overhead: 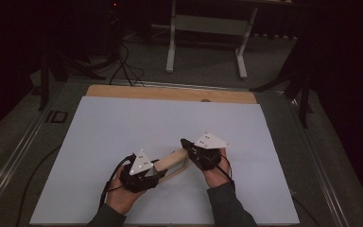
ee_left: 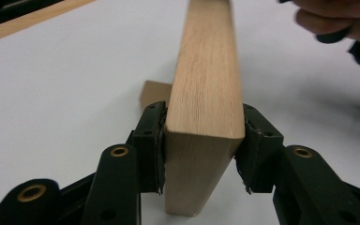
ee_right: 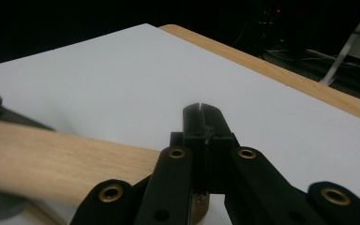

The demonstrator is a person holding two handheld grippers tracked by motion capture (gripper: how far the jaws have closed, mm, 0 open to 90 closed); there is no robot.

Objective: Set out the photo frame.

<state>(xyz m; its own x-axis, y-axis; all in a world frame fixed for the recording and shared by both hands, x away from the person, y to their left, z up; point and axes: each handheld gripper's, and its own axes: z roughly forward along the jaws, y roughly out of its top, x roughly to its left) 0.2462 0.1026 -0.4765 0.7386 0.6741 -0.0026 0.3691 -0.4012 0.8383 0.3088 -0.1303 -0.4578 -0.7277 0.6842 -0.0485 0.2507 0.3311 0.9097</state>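
A: What does the work rest on?

B: A white sheet spread over a wooden tabletop; a strip of bare wood shows along the far edge. The room around it is dark. Beyond the tabletop stands a pale metal frame on two legs, and cables trail over the grey floor at the far left.

A: And the left tongs?

B: Held in the person's left hand, low on the sheet near the front edge. In the left gripper view their two pads sit on either side of a wooden bar, partly open, right at its near end. The left pad lies against the wood; on the right I can't tell whether the pad presses or just stands beside it.

A: Where does the bar lie?

B: Between the two hands in the high view, running up and right from the left tongs toward the right tongs. A second piece of wood shows behind it, low on the sheet.

A: The right tongs?

B: Closed tight, nothing between the tips. In the right gripper view the bar passes just to their left, crossing under their arms; whether it touches them I can't tell.
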